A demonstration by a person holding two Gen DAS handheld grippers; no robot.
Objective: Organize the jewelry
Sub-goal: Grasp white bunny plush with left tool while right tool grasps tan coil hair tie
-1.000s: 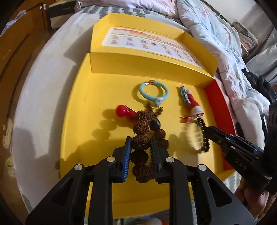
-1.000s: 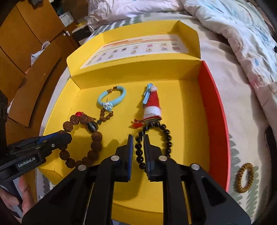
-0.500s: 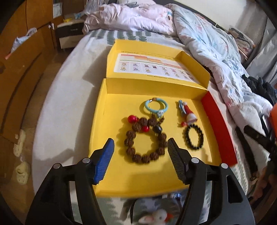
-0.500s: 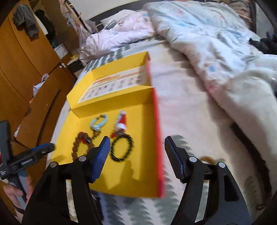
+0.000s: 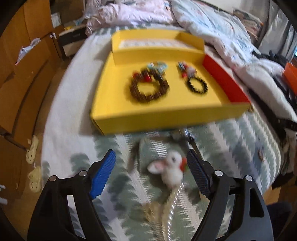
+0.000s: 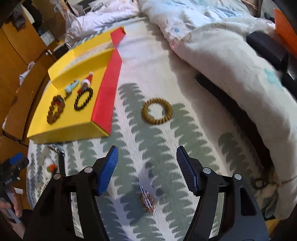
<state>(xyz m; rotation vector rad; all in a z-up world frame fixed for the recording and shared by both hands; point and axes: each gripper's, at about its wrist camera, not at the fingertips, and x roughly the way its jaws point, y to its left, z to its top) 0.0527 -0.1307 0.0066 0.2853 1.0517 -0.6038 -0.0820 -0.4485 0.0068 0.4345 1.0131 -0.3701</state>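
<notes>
Right wrist: right gripper [image 6: 146, 167] spread wide, empty; ribbed ochre bead ring [image 6: 157, 111] on woven bedspread [image 6: 167, 148]; left gripper [image 5: 151, 173] likewise

Home bedroom. Bed with a cream-and-green leaf-patterned sheet [image 6: 157, 144], rumpled white floral duvet [image 6: 222, 55] bunched along the right side, pink crumpled bedding [image 5: 130, 13] at the far end. Orange-brown wooden wardrobe doors [image 5: 24, 64] left of the bed, small dark nightstand [image 5: 72, 39] beside them.
</notes>
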